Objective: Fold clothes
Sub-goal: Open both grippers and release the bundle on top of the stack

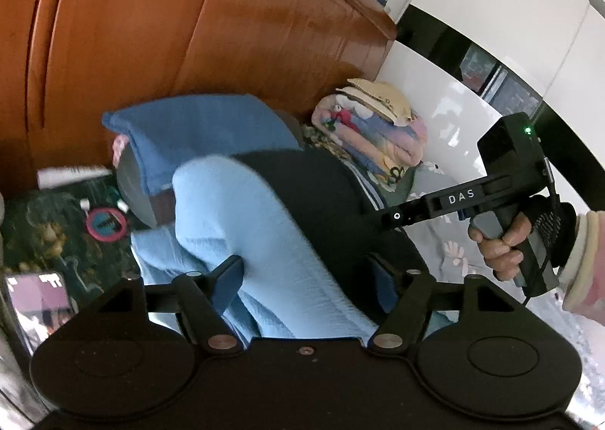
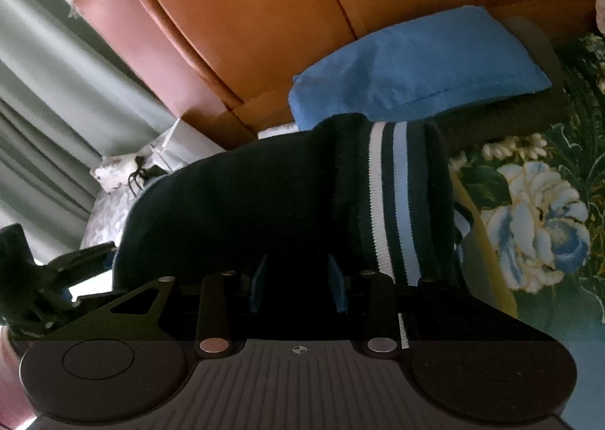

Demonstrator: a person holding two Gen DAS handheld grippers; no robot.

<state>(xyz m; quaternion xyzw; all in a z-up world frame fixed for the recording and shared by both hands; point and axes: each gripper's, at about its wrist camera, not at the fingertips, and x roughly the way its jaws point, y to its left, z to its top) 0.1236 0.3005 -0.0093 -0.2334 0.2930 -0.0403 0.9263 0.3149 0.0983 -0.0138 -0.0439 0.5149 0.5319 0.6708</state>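
The navy sweater (image 2: 242, 203) with its light-blue lining (image 1: 242, 225) is lying bunched on the bed (image 2: 529, 203). The right gripper (image 2: 297, 284) is pinching it with 2 fingers; the left gripper (image 1: 306, 278) is straddling it, fingers spread. Bulky folds risk slipping free.

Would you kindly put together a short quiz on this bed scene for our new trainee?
1. True or false: the pillow by the wooden headboard is blue.
2. Which colours are the stripes on the navy garment? A: red and yellow. B: white and light blue. C: green and orange.
3. In the left wrist view, what lies between the fingers of the left tongs?

Key: 1 true. 2 B. 3 the light blue garment.
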